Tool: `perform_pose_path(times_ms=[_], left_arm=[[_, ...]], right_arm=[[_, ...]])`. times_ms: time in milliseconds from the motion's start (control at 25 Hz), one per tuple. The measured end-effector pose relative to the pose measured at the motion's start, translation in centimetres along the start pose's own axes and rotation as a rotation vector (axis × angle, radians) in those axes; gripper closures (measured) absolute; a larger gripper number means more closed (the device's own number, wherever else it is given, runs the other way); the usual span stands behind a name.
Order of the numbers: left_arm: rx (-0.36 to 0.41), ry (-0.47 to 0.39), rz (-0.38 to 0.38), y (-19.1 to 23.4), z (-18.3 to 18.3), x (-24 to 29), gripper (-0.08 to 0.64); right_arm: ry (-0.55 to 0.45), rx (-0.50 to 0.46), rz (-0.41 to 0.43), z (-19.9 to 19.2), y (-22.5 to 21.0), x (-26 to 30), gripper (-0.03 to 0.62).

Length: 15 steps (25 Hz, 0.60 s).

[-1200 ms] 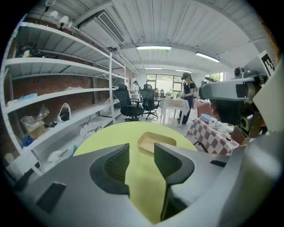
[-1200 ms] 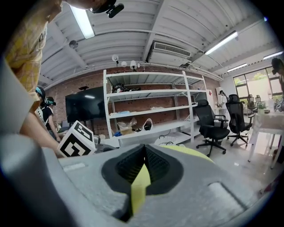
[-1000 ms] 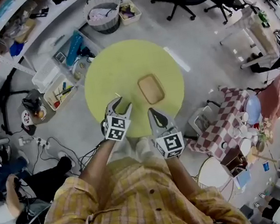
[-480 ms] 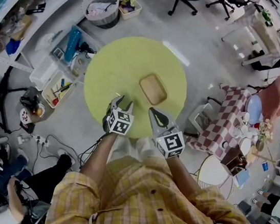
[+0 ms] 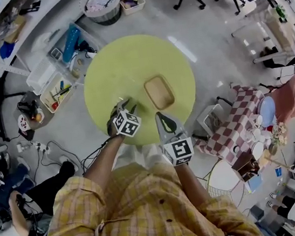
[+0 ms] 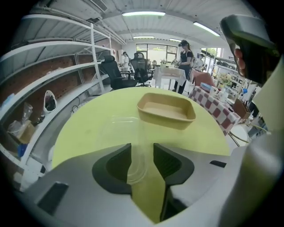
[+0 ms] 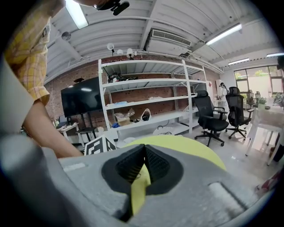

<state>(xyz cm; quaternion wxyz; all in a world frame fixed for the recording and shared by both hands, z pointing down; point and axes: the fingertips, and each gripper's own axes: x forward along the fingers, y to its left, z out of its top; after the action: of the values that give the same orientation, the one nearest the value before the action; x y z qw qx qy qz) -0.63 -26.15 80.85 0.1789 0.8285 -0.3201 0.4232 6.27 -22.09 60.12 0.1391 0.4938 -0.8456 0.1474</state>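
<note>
Not yet gripped: clear plastic lid [image 6: 123,129] between left gripper's [image 6: 142,151] parted jaws on round lime-green table [image 6: 86,133] (right gripper [image 7: 144,156] shut, empty).

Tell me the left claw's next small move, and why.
Probably close the left claw on the clear lid: its jaws stand apart with the lid's rim showing between them, on the yellow table near the tan tray. The right claw is shut and empty.
</note>
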Motion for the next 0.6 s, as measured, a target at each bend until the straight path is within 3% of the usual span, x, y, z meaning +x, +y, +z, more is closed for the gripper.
perform_pose_path(times_ms=[600], left_arm=[[0.027,0.065,-0.006,0.1,-1.1,2.1,0.426]], right_arm=[[0.042,0.016,-0.011,-0.7,-1.0,0.4,0.595]])
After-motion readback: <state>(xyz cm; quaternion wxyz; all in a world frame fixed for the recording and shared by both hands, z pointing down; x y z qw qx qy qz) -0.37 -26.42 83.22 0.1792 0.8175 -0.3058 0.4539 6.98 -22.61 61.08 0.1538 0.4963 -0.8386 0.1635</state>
